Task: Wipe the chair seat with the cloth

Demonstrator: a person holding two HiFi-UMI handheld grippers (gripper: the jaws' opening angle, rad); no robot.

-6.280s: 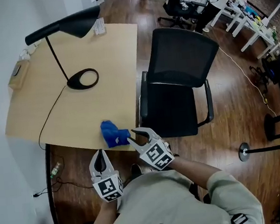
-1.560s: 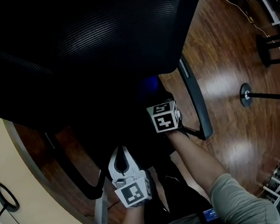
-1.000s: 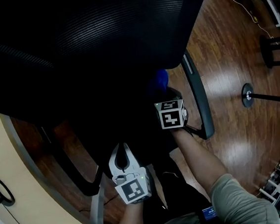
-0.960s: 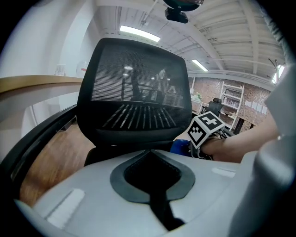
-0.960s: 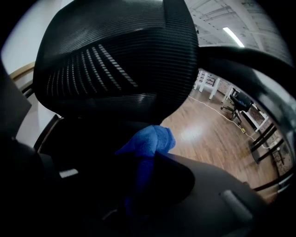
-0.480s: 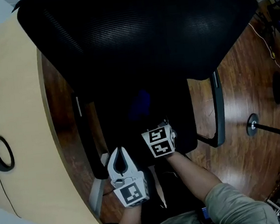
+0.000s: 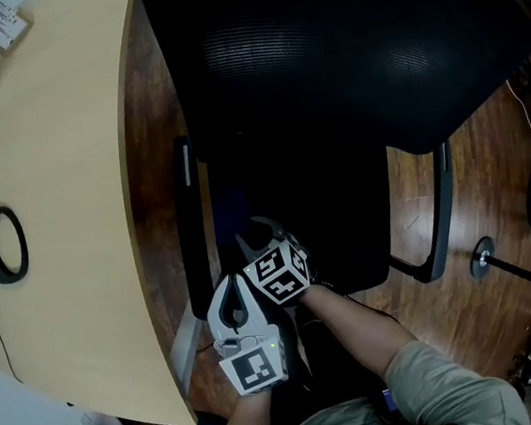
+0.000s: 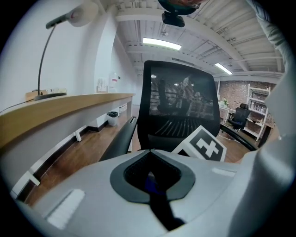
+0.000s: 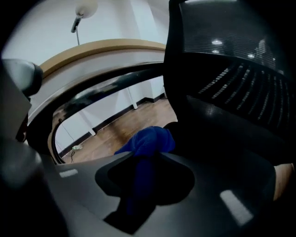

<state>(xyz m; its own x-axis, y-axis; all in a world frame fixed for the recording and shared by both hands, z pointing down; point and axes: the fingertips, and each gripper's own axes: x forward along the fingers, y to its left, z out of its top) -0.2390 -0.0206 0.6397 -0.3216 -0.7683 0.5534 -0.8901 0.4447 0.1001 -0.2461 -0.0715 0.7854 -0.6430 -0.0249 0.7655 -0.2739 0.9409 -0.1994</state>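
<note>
A moment ago my right gripper (image 7: 252,233) held the blue cloth (image 9: 149,140) on the seat (image 7: 342,218) close to the armrest on my right (image 7: 434,227). Now it holds the cloth at the seat's other side, just beside the armrest on my left (image 7: 190,226), with its marker cube rolled over. My left gripper (image 7: 232,290), then well apart from it, now sits right under that cube, and the desk (image 7: 55,182) fills far more of my head view.
</note>
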